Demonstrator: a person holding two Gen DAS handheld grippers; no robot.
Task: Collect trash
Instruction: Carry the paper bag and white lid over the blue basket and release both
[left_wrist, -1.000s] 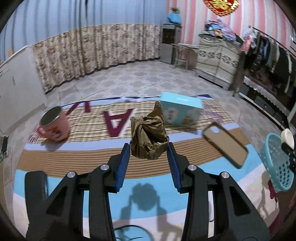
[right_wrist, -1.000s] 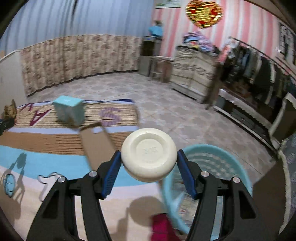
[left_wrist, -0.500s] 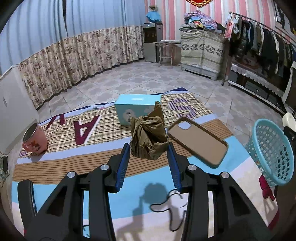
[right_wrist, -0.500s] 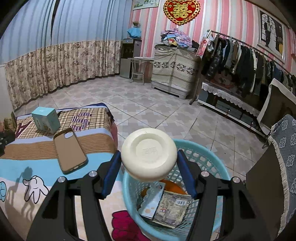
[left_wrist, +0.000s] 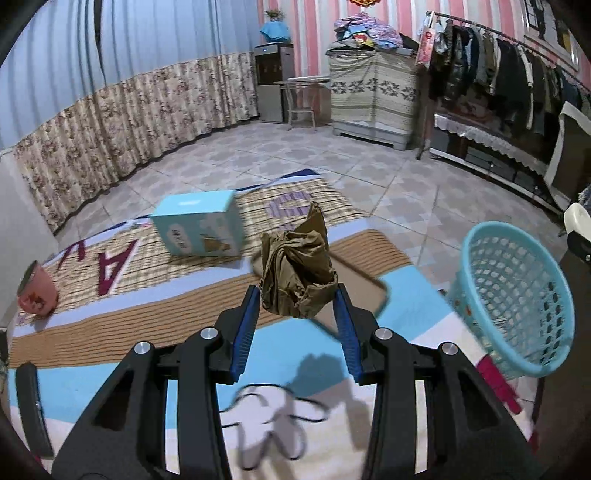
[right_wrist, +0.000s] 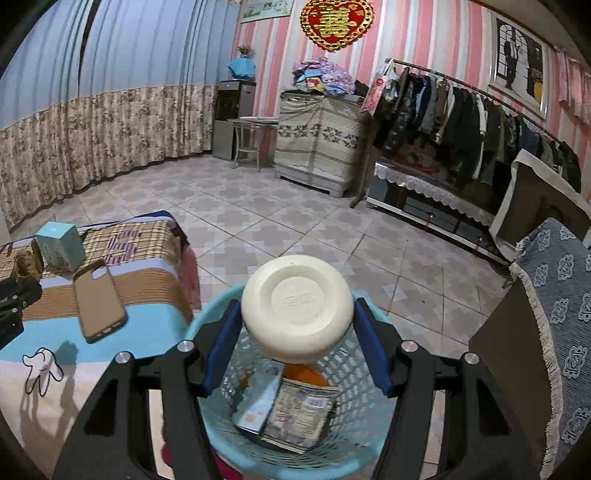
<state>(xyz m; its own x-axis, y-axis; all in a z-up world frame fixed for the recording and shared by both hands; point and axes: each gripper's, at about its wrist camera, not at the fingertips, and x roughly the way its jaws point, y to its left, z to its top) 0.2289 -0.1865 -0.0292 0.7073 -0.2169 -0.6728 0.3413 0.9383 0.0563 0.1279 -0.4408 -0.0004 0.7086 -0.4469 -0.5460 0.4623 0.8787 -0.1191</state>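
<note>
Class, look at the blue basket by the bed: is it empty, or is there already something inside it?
Not empty. The basket already holds printed packets and something orange at its bottom, seen under the white container.

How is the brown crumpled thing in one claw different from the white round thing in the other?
The crumpled brown paper is wrinkled, shapeless and dull brown; the white round container is smooth, rigid and evenly curved. The paper, in the left claw, hangs above the patterned mat, beside the blue basket; the container, in the right claw, hangs right over that basket. Both are clamped between blue pads.
</note>
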